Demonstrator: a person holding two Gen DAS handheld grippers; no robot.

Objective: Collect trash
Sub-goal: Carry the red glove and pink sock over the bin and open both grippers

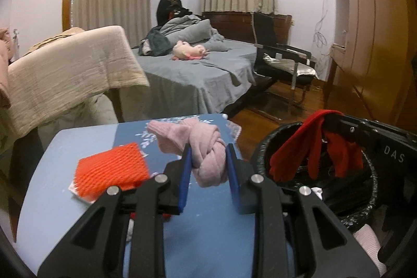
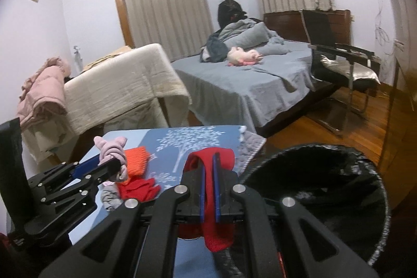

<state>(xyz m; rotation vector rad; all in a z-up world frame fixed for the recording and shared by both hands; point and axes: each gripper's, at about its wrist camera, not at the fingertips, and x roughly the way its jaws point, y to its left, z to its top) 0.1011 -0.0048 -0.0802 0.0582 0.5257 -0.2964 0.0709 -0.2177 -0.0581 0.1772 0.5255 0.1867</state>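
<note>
My left gripper [image 1: 208,151] is shut on a knotted pink sock [image 1: 206,147] and holds it above the blue table [image 1: 65,173]. It also shows in the right wrist view [image 2: 114,163] with the pink sock [image 2: 110,150]. My right gripper [image 2: 208,160] is shut on a red cloth [image 2: 216,225], which hangs at the rim of the black bin [image 2: 325,194]. In the left wrist view the red cloth [image 1: 299,147] hangs over the black bin [image 1: 370,189]. An orange foam net [image 1: 112,171] lies on the table. More red scraps [image 2: 138,188] lie on it too.
A grey rag [image 2: 110,197] lies on the table near the red scraps. A cloth-covered armchair [image 1: 67,74] stands behind the table at left. A bed [image 1: 198,74] and a black chair [image 1: 281,56] stand farther back. A wooden wardrobe [image 1: 370,30] is at right.
</note>
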